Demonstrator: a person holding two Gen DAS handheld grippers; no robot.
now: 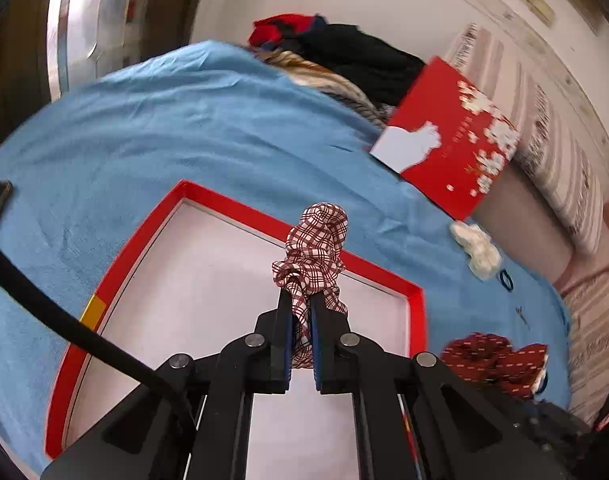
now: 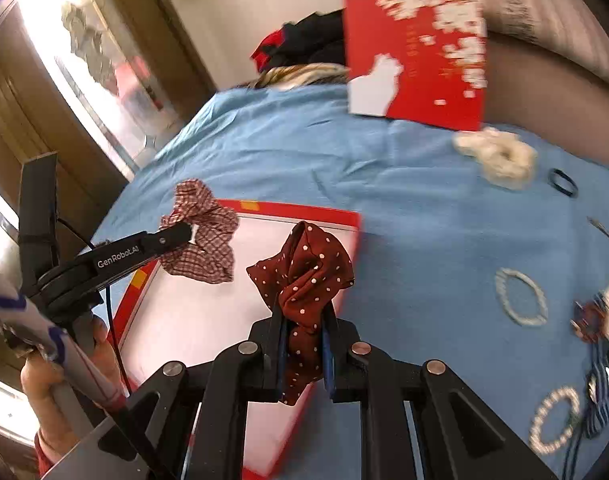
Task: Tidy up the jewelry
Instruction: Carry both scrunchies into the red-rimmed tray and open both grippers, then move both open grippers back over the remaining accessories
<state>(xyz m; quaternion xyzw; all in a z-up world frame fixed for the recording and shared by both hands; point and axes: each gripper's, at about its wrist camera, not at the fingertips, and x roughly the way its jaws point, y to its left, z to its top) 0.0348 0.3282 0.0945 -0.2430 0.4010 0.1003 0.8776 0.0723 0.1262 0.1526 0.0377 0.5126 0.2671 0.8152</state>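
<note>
My left gripper is shut on a red-and-white plaid scrunchie and holds it above the red-rimmed white box tray. In the right wrist view the left gripper shows from the side with the plaid scrunchie hanging over the tray. My right gripper is shut on a dark red polka-dot scrunchie above the tray's right edge. The same polka-dot scrunchie shows at the lower right of the left wrist view.
On the blue cloth lie a cream scrunchie, a dark hair tie, a hair pin, pearl bracelets and a striped bow. The red box lid leans at the back, by piled clothes.
</note>
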